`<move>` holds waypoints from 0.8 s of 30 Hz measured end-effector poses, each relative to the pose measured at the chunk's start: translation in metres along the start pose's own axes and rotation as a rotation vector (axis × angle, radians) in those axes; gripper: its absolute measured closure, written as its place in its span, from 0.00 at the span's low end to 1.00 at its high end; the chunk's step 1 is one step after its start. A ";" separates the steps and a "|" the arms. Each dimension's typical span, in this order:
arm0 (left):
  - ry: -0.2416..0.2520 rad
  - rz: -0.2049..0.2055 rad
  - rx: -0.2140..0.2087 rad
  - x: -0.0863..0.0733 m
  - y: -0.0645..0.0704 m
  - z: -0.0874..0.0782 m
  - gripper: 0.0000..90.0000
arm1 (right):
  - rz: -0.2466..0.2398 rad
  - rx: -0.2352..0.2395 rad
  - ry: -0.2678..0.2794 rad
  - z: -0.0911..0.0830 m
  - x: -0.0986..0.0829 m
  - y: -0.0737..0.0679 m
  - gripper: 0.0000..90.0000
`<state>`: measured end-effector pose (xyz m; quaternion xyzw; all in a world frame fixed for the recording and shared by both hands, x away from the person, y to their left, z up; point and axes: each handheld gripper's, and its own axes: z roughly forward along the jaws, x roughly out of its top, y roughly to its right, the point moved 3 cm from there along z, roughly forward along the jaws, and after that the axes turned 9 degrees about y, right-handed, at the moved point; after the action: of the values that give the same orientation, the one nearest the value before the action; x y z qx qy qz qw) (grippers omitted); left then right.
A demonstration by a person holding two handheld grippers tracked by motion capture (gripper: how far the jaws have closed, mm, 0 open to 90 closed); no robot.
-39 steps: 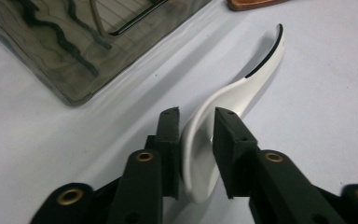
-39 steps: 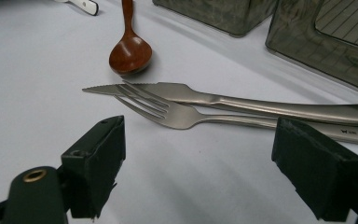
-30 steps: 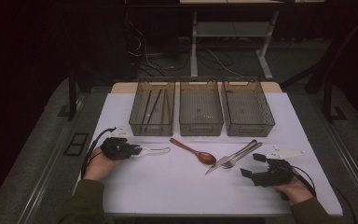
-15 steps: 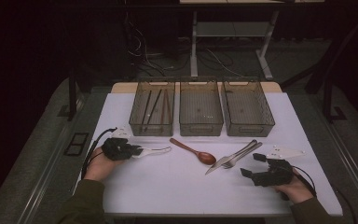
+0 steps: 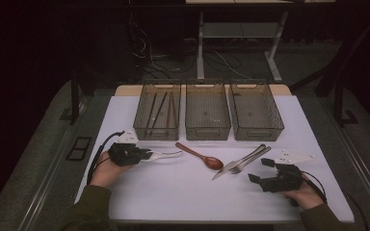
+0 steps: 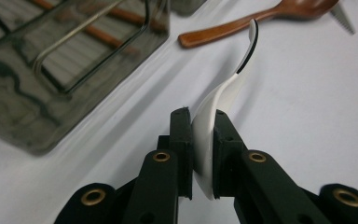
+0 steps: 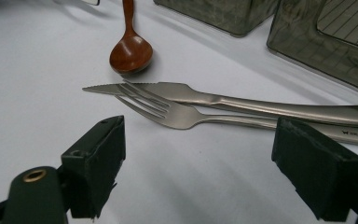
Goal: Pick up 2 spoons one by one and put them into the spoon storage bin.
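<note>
The left tool (image 6: 199, 140) is clamped on the handle of a white spoon (image 6: 223, 93), which lies low over the white desk (image 5: 173, 192) just in front of the left bin (image 5: 158, 115), beside a wooden spoon (image 5: 200, 156). The right tool (image 7: 196, 163) stands wide apart, near a fork (image 7: 177, 114) and knife (image 7: 242, 103) lying side by side.

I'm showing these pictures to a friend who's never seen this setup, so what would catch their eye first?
Probably the three see-through bins lined up at the back of the white table, the left one holding sticks. Next, the cutlery in front: a wooden spoon beside a knife and fork. Then the left gripper, jaws shut on a white spoon, and the right gripper, open just short of the fork.
</note>
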<state>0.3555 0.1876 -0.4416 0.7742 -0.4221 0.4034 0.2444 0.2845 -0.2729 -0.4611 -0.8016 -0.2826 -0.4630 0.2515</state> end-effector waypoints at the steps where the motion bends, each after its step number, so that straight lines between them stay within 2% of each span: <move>1: 0.010 -0.001 -0.004 0.002 0.001 0.000 0.90 | 0.000 0.000 0.000 0.000 0.000 0.000 0.19; 9: 0.042 0.026 -0.028 0.017 0.012 0.004 0.90 | 0.000 0.000 -0.002 0.001 0.000 0.000 0.19; 13: 0.071 0.027 -0.035 0.025 0.015 0.007 0.90 | -0.001 0.000 -0.003 0.001 0.000 0.000 0.19; 24: 0.090 0.064 -0.064 0.050 0.022 0.022 0.90 | 0.003 -0.007 0.005 -0.001 0.000 0.001 0.19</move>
<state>0.3621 0.1379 -0.4111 0.7330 -0.4480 0.4318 0.2748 0.2847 -0.2737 -0.4605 -0.8019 -0.2790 -0.4655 0.2498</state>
